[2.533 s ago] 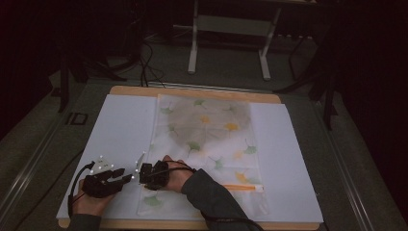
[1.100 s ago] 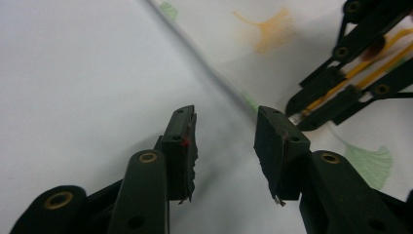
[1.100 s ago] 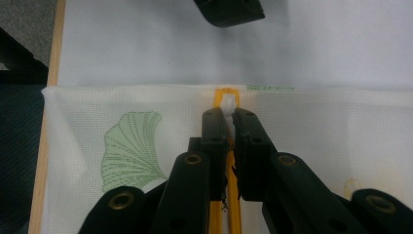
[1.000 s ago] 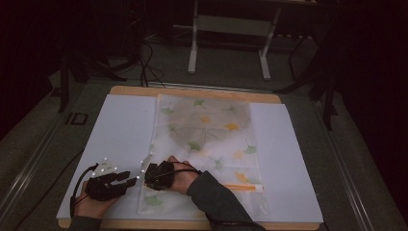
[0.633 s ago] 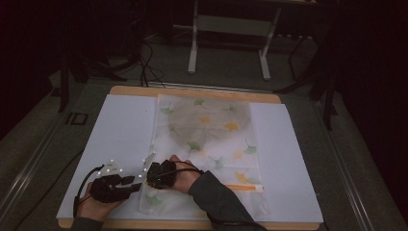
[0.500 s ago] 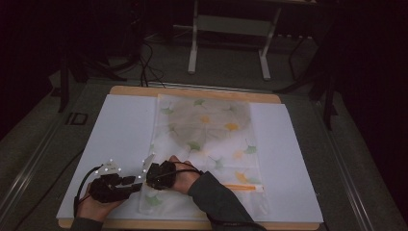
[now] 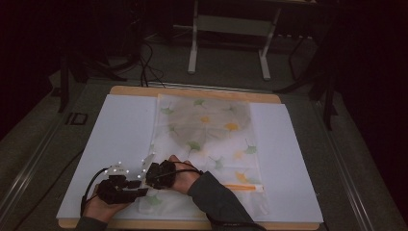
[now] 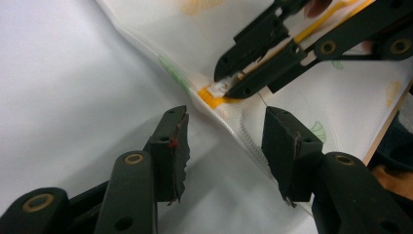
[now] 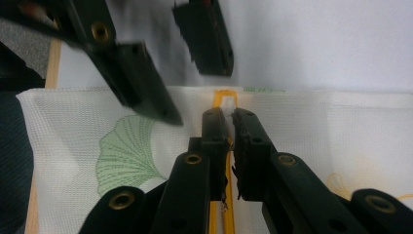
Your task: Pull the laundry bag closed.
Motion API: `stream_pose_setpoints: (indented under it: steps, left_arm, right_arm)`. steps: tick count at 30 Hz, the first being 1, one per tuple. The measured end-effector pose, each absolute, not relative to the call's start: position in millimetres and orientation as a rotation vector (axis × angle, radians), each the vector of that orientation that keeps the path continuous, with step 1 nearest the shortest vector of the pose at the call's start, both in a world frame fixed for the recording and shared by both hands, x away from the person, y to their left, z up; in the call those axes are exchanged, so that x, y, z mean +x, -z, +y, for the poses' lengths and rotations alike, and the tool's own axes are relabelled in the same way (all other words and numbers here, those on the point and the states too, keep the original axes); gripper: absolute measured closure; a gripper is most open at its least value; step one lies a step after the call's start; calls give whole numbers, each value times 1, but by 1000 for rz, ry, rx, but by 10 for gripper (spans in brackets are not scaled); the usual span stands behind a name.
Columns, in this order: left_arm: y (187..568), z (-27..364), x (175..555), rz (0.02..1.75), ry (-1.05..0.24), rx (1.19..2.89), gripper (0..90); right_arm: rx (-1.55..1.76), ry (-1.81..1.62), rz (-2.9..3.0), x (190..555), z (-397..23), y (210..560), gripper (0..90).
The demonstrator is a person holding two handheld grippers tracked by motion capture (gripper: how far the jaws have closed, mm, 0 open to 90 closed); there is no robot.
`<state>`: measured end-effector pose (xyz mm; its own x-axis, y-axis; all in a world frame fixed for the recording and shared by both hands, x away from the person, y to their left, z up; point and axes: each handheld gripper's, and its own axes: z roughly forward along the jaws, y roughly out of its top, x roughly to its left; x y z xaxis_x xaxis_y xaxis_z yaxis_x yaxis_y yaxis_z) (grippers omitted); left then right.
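I'm looking down on a wooden table (image 7: 192, 91) whose bare edge shows at twelve o'clock and along the near rim at six. A large white sheet (image 7: 115, 130) covers nearly all of its top. Lying flat on that sheet, from the centre down toward six o'clock, is a translucent mesh bag (image 7: 211, 134) printed with ginkgo leaves, its orange zipper (image 7: 243, 186) near five o'clock.

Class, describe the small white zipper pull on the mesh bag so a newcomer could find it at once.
Start at the white table sheet, then the leaf-printed white mesh bag lying on it. Follow the bag's orange zipper to its end near the bag's edge. There the right gripper pinches the small white zipper pull, the only white tab on the orange strip.
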<state>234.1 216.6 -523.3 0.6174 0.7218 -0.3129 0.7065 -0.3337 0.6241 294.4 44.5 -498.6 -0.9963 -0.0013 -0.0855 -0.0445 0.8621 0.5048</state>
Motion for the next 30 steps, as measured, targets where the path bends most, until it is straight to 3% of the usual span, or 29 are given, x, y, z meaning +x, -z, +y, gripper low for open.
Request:
stream_pose_setpoints:
  steps: [8, 20, 24, 25, 30]
  left_arm:
    - [529, 211, 240, 1104, 34, 2101, 542]
    - [533, 206, 246, 1086, 89, 2104, 661]
    - [533, 206, 246, 1080, 91, 2114, 751]
    - [533, 206, 246, 1080, 93, 2114, 813]
    - [532, 205, 245, 1073, 86, 2114, 876]
  right_arm:
    - [-61, -816, 2937, 292, 44, 494, 845]
    - [-85, -829, 2927, 290, 41, 487, 845]
    - [-87, -829, 2931, 289, 41, 488, 845]
    - [-82, -822, 2934, 289, 40, 488, 845]
    - [-85, -811, 2930, 290, 38, 490, 845]
